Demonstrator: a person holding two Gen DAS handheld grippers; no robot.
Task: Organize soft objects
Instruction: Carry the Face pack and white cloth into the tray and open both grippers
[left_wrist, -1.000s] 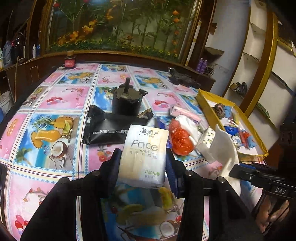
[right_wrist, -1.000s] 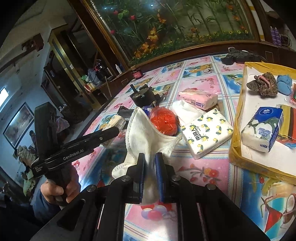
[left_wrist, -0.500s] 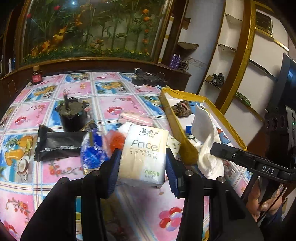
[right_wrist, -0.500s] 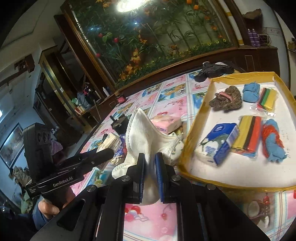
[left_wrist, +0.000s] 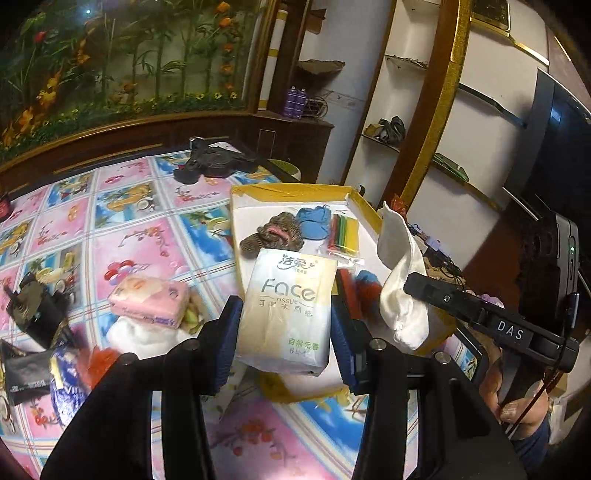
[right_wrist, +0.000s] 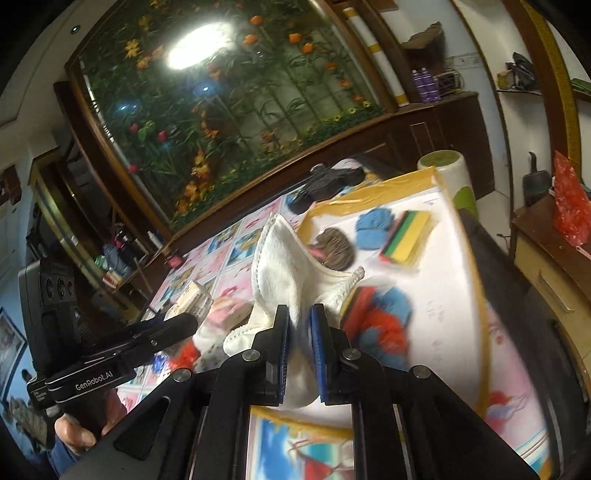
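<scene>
Risk lies in crowding: left gripper (left_wrist: 284, 332) clamps the tissue pack (left_wrist: 286, 308), right gripper (right_wrist: 299, 350) pinches the white cloth (right_wrist: 291, 273) at its three o'clock, both above the yellow-rimmed tray (left_wrist: 291, 191), so simultaneous releases might collide.

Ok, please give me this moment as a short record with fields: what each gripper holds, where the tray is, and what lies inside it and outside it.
left gripper: shut on Face tissue pack
right gripper: shut on white cloth
yellow-rimmed tray: on the table's right part, below both held items
in tray: brown knitted item, blue knitted item, striped sponge pack
outside tray: pink tissue pack on patterned tablecloth
</scene>
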